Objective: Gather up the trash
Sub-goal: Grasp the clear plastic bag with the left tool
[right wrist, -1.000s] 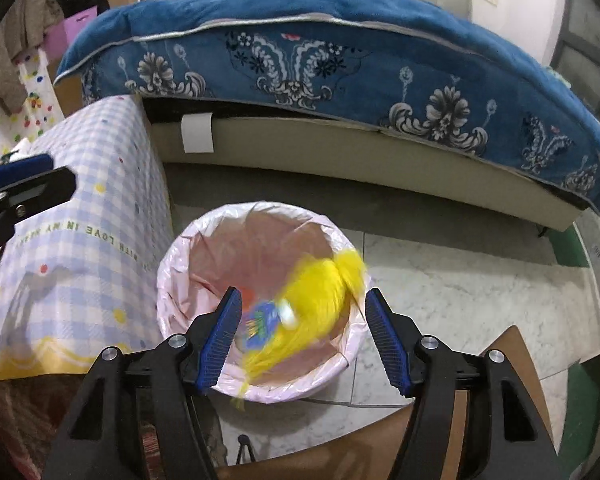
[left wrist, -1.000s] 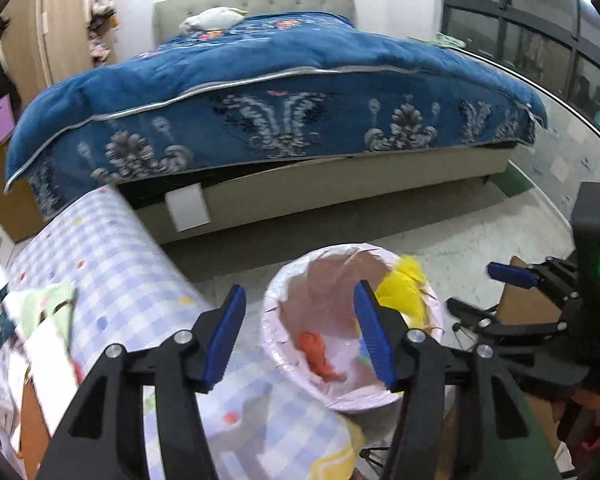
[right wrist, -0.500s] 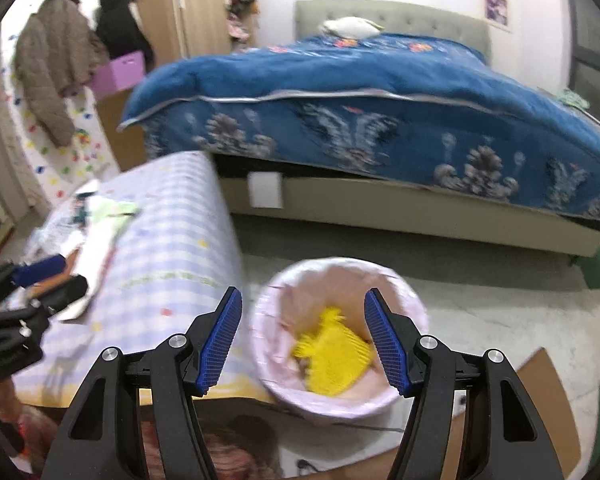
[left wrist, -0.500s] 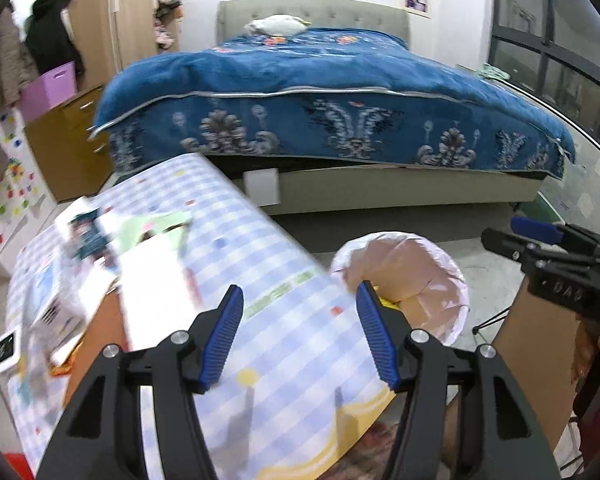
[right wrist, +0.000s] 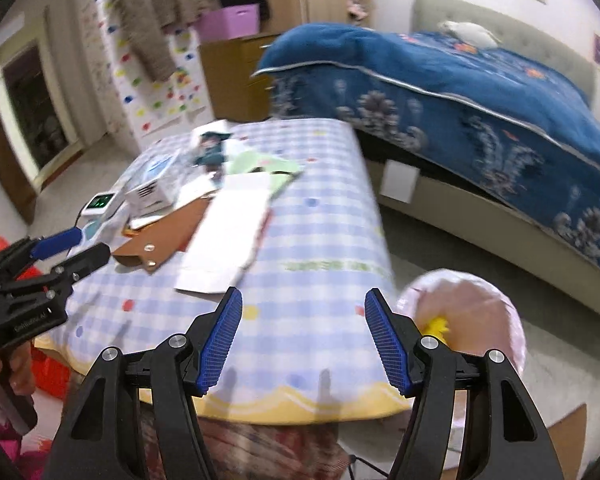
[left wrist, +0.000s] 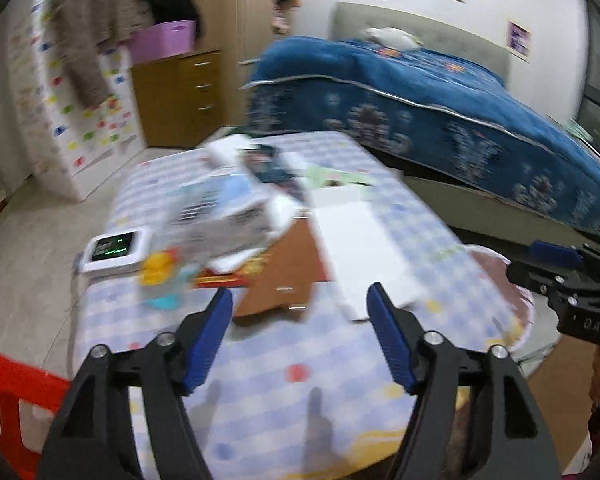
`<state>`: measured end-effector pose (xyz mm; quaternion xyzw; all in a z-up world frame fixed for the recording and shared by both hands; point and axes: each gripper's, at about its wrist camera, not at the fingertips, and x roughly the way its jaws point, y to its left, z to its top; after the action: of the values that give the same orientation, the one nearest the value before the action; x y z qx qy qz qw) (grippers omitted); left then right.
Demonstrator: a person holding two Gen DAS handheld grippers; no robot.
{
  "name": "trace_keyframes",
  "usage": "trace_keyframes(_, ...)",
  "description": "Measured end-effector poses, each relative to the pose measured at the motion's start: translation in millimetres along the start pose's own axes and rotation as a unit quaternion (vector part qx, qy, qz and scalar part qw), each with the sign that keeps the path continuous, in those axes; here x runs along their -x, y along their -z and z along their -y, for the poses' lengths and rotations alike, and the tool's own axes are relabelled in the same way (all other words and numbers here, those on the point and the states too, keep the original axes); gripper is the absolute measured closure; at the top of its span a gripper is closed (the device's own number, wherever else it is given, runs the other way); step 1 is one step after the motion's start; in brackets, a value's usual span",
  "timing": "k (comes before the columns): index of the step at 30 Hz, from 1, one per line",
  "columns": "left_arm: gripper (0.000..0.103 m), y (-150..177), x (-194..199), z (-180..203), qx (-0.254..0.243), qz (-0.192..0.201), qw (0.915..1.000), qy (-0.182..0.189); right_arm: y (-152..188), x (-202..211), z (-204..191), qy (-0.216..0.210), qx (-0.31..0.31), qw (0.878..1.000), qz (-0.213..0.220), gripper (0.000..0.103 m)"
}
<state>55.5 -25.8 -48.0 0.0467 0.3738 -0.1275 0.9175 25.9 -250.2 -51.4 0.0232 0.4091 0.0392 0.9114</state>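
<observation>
Left wrist view: your left gripper (left wrist: 300,300) released, nothing between fingers, hovering over checkered table (left wrist: 260,368). Blurred white box (left wrist: 220,212) at 11 o'clock, brown cardboard (left wrist: 288,268) at 12, white paper (left wrist: 360,244) at 1. Trash bin (left wrist: 512,300) at 3, beyond table edge.

Right wrist view: your right gripper (right wrist: 302,300) released, empty. Trash bin (right wrist: 468,308) at 3 o'clock on floor beside table, yellow trash (right wrist: 436,326) inside. White paper (right wrist: 232,236) at 11.

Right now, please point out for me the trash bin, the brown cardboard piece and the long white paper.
trash bin (right wrist: 466,294), right wrist view, on the pink liner inside.
brown cardboard piece (right wrist: 168,236), right wrist view, on its flat middle.
long white paper (left wrist: 360,248), left wrist view, on its blurred centre.
</observation>
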Motion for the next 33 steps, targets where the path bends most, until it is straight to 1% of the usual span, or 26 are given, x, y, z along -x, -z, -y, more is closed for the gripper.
trace_keyframes(2,0.028,0.1,0.1,-18.7,0.011,0.003,0.9997,-0.023,-4.4,-8.5,-14.2,-0.005,0.009,1.0,-0.005,0.039)
trace_keyframes(5,0.028,2.7,-5.5,-42.5,0.012,0.0,0.9982,-0.06,-10.9,-17.8,-30.3,-0.011,0.02,1.0,-0.008,0.039)
trace_keyframes(7,0.028,5.9,-10.5,-59.9,0.019,-0.004,0.9971,-0.073,-13.7,-19.9,-37.7,-0.015,0.026,1.0,-0.005,0.039)
trace_keyframes(9,0.028,6.8,-16.1,-75.4,0.03,-0.008,0.9967,-0.076,-15.8,-23.7,-40.8,-0.015,0.032,0.999,-0.007,0.039)
trace_keyframes(12,0.028,7.2,-22.4,-81.6,0.035,-0.012,0.9966,-0.074,-17.3,-29.5,-38.4,-0.012,0.029,0.999,-0.012,0.038)
trace_keyframes(17,0.028,3.9,-37.2,-71.1,0.016,-0.015,0.9975,-0.067,-20.8,-40.9,-34.1,-0.008,0.022,0.999,-0.023,0.038)
trace_keyframes(20,0.028,-3.1,-52.0,-67.0,0.005,-0.023,0.9969,-0.075,-22.8,-42.6,-33.3,-0.007,0.02,1.0,-0.021,0.036)
trace_keyframes(21,0.029,-6.4,-57.5,-67.6,0.005,-0.026,0.9964,-0.08,-23.4,-42.6,-33.0,-0.006,0.019,1.0,-0.019,0.035)
trace_keyframes(22,0.032,-8.5,-60.4,-68.5,0.005,-0.027,0.9961,-0.084,-23.7,-42.3,-32.7,-0.006,0.019,1.0,-0.018,0.035)
trace_keyframes(24,0.044,-13.5,-67.4,-70.4,0.004,-0.032,0.9956,-0.088,-23.4,-40.8,-32.3,-0.006,0.019,1.0,-0.015,0.035)
trace_keyframes(25,0.047,-14.9,-69.1,-70.9,0.003,-0.034,0.9957,-0.086,-23.3,-39.9,-31.6,-0.007,0.018,1.0,-0.014,0.035)
trace_keyframes(27,0.063,-16.9,-70.0,-71.1,-0.002,-0.037,0.9958,-0.084,-22.5,-38.6,-30.8,-0.006,0.017,1.0,-0.012,0.035)
trace_keyframes(28,0.069,-17.9,-67.9,-71.1,-0.005,-0.038,0.9956,-0.085,-22.2,-38.1,-30.6,-0.006,0.016,1.0,-0.011,0.035)
trace_keyframes(29,0.081,-18.8,-65.5,-71.7,-0.005,-0.037,0.9958,-0.083,-21.4,-37.2,-30.3,-0.007,0.015,1.0,-0.01,0.035)
trace_keyframes(32,0.098,-22.4,-43.8,-76.5,0.011,-0.012,0.997,-0.076,-19.8,-34.9,-30.2,-0.01,0.013,1.0,-0.007,0.035)
trace_keyframes(33,0.099,-24.0,-35.7,-78.5,0.02,-0.004,0.9975,-0.067,-19.5,-34.4,-30.1,-0.011,0.013,1.0,-0.007,0.035)
